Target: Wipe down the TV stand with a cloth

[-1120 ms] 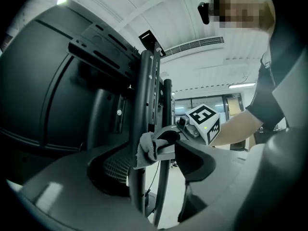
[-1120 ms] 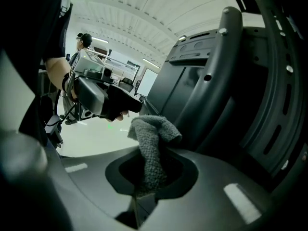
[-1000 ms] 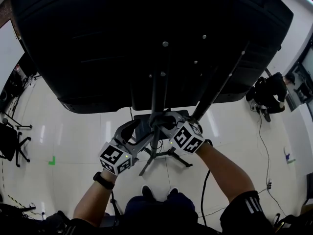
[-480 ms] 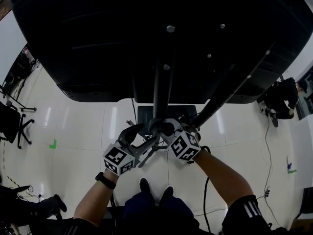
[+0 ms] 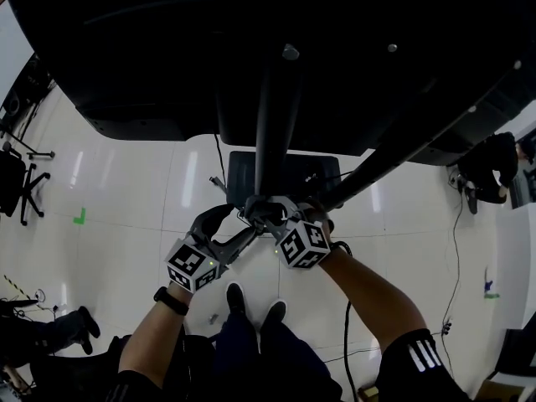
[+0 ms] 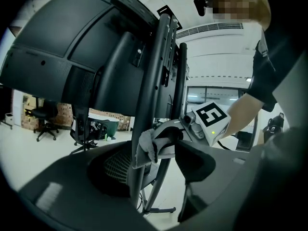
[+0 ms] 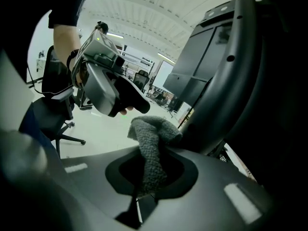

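Cloth (image 7: 149,150) pinched between right gripper (image 5: 265,213) jaws, touching TV stand pole (image 7: 226,81)

"What gets lost around the pole (image 5: 272,132)?"

"Above it, the TV (image 5: 151,48) runs off the head view's top and sides. At its foot, the base plate (image 5: 241,174) is partly covered."

"And the cloth (image 7: 149,148)?"

"Its lower end vanishes between the right gripper's (image 5: 261,212) jaws. From the head view it cannot be made out against the pole."
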### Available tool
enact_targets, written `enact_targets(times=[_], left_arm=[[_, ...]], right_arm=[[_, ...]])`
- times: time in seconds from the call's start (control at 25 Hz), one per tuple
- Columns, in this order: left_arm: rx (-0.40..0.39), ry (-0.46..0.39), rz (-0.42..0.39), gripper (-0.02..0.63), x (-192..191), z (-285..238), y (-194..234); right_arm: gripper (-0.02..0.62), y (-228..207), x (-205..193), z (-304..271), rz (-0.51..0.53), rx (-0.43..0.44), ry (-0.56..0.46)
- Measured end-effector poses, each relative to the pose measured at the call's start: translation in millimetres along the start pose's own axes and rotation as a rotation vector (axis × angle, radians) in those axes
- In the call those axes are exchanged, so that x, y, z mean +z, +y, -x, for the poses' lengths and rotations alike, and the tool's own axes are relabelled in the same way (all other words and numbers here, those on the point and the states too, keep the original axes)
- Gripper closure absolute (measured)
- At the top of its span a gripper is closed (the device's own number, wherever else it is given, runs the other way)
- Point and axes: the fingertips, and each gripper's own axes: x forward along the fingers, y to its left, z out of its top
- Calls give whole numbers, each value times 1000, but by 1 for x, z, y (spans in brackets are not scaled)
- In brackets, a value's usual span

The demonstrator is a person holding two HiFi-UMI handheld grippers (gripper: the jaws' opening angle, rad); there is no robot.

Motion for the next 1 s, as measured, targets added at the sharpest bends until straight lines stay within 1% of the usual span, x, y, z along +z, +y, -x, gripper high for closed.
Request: enact_targets(times=[0.2, 0.32, 0.4, 0.52, 0.64, 0.72, 0.84, 1.0], left_arm=[[-9, 32, -5, 304, -38, -17, 11], [-9, 58, -18, 304, -66, -25, 19], [-11, 79, -25, 304, -86, -32, 24], [-16, 113, -16, 304, -122, -38, 29], [-11, 141, 13, 304, -161, -42, 33], [-8, 151, 33, 304, -181, -45, 36], [-7, 162, 65, 304, -206, -47, 38], [-7, 173, 69, 304, -226, -50, 41]], right_arm=[[558, 20, -26, -24, 86, 27, 0], [558, 35, -49, -40, 143, 29, 27], [558, 42, -66, -51, 161, 27, 44], [558, 57, -94, -69, 142, 41, 65], [558, 72, -120, -87, 127, 59, 84], [558, 79, -136, -96, 99, 62, 102], [558, 92, -159, -109, 56, 77, 133], [558, 107, -184, -127, 73, 109, 186]])
